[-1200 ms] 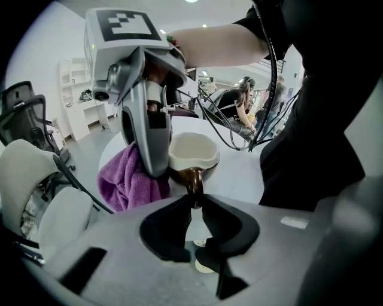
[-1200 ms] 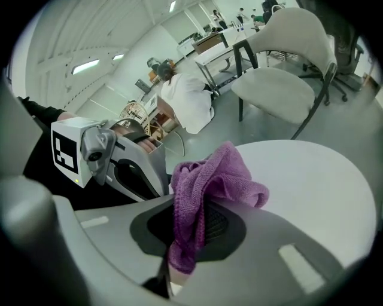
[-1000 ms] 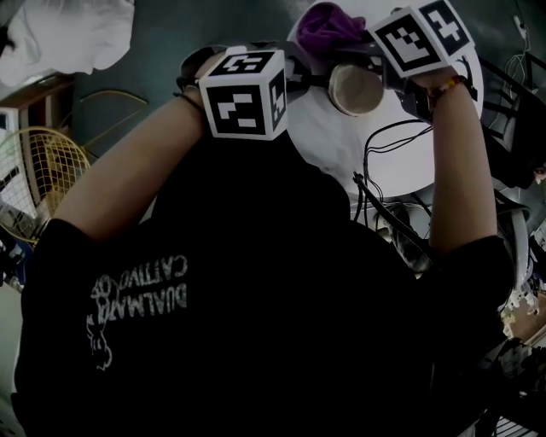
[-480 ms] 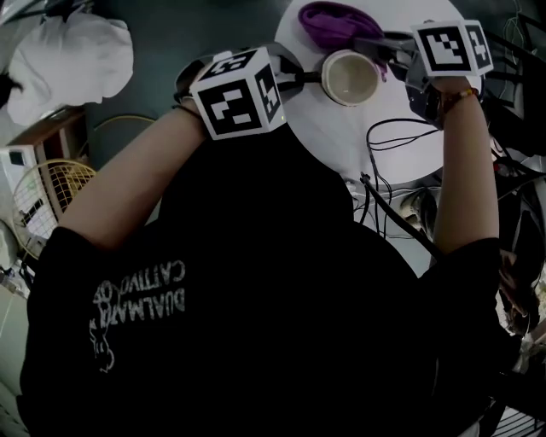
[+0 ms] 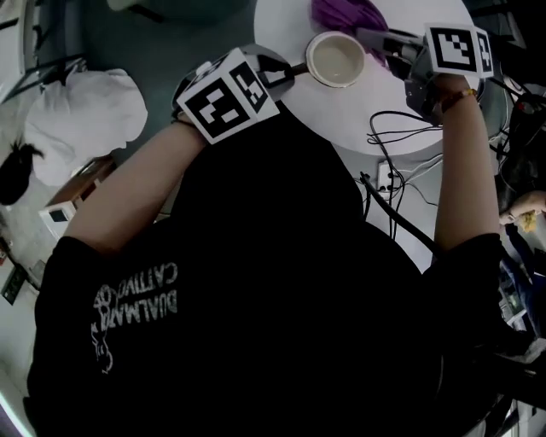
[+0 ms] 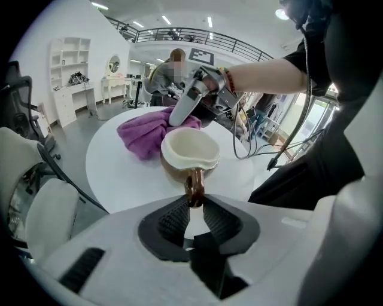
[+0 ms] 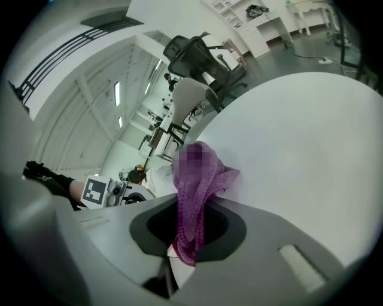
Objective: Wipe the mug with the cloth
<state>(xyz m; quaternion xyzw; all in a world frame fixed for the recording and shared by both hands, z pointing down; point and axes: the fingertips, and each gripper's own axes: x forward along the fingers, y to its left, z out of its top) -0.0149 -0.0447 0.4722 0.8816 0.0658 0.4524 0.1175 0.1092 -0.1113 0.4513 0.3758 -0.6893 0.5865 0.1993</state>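
A mug (image 5: 335, 58), brown outside and cream inside, stands upright on the round white table (image 5: 367, 107). My left gripper (image 5: 294, 70) reaches it from the left. In the left gripper view the mug's brown handle (image 6: 194, 188) sits between the tips of that gripper (image 6: 192, 200). Its jaws have just been opening slightly, and both pads still touch the handle. The purple cloth (image 5: 345, 15) lies bunched behind the mug. My right gripper (image 5: 380, 38) is shut on one end of the cloth (image 7: 197, 191), which hangs out from between its jaws.
Black cables (image 5: 401, 128) trail over the table's near right part and off its edge. A white bundle (image 5: 85, 115) lies on the floor at the left. An office chair (image 7: 197, 54) stands beyond the table's far side.
The mug was lifted and tilted toward me; now it stands upright on the table. My right gripper has rolled and moved away from the mug's mouth with the cloth.
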